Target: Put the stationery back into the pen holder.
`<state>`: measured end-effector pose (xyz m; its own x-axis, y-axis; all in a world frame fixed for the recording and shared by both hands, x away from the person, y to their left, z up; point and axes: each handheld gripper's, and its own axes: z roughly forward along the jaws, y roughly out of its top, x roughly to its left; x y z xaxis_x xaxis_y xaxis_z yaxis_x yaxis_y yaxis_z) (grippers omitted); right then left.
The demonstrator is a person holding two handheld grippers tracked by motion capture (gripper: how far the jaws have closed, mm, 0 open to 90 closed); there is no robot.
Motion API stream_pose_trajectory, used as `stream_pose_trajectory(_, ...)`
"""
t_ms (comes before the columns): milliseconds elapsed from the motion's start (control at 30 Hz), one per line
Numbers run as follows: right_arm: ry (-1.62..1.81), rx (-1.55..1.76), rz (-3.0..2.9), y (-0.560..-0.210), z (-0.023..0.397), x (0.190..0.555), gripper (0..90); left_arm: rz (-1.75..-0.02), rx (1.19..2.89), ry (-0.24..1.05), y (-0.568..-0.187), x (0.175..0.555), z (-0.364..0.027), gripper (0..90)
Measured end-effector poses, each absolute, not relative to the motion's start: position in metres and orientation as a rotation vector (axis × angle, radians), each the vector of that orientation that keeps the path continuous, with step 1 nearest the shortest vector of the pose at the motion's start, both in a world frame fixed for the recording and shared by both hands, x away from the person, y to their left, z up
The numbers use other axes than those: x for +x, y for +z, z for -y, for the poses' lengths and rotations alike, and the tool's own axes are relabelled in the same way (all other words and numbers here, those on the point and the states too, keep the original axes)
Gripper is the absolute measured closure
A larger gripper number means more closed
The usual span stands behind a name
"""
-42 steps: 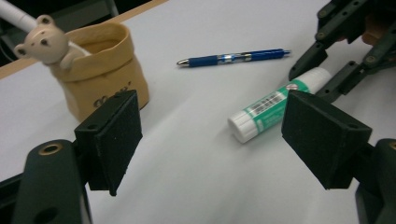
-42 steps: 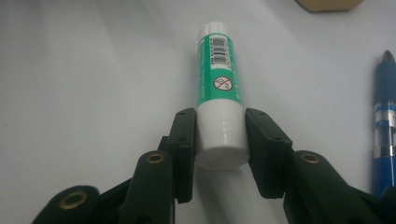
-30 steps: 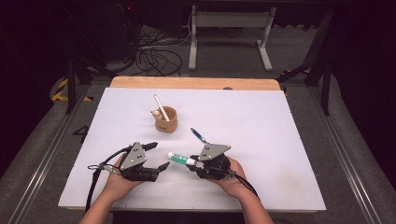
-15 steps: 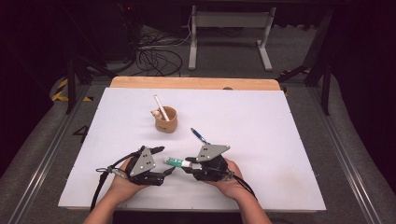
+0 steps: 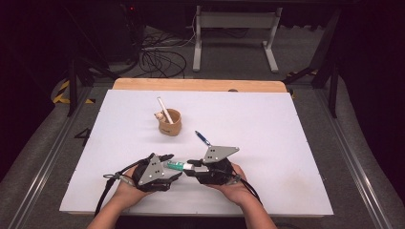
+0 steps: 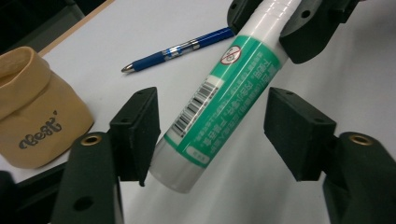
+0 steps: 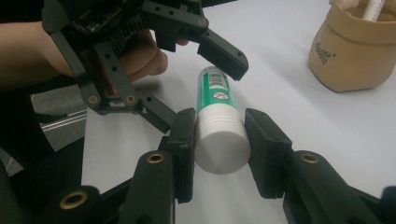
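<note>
A green and white glue stick [image 5: 175,165] hangs level just above the white table, between my two grippers. My right gripper [image 7: 219,140] is shut on its white cap end [image 7: 219,147], both pads pressing the cap. My left gripper [image 6: 210,126] has its jaws around the stick's green body [image 6: 224,98], and they have just been closing. One pad sits against the stick, while the other stands apart with a gap. In the high view the left gripper [image 5: 173,166] and the right gripper [image 5: 190,168] face each other near the table's front edge.
A blue pen [image 5: 202,138] lies on the table just behind the right gripper. A tan fabric pouch [image 5: 170,123] stands farther back at the left with a white stick [image 5: 164,109] leaning in it. The white table top [image 5: 286,143] stretches to the right.
My left gripper has moved right toward the right gripper, and its jaws now straddle the free end of the glue stick and stand narrower. The right gripper has kept still.
</note>
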<state>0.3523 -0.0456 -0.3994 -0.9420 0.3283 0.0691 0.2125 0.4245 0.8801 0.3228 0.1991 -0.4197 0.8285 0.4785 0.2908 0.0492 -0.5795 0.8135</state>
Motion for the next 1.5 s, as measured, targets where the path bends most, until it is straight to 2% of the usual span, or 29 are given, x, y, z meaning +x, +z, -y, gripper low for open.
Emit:
stream_pose_trajectory(200,1.558,0.484,-2.557,-0.400,0.044,0.352,65.8,-0.354,2.149,0.624,-0.422,0.321,-0.196,48.5)
stream_pose_trajectory(600,1.648,0.479,-2.521,-0.395,0.046,0.351,65.7,-0.336,2.158,0.531,-0.422,0.321,-0.193,60.4)
stream_pose_trajectory(900,1.659,0.474,-2.510,-0.396,0.048,0.352,63.7,-0.356,2.169,0.482,-0.425,0.321,-0.185,64.5)
stream_pose_trajectory(1033,1.668,0.475,-2.503,-0.396,0.049,0.352,56.8,-0.374,2.152,0.471,-0.425,0.321,-0.184,65.1)
stream_pose_trajectory(1500,1.714,0.533,-2.399,-0.389,0.066,0.357,44.9,-0.430,2.113,0.483,-0.426,0.322,-0.181,65.4)
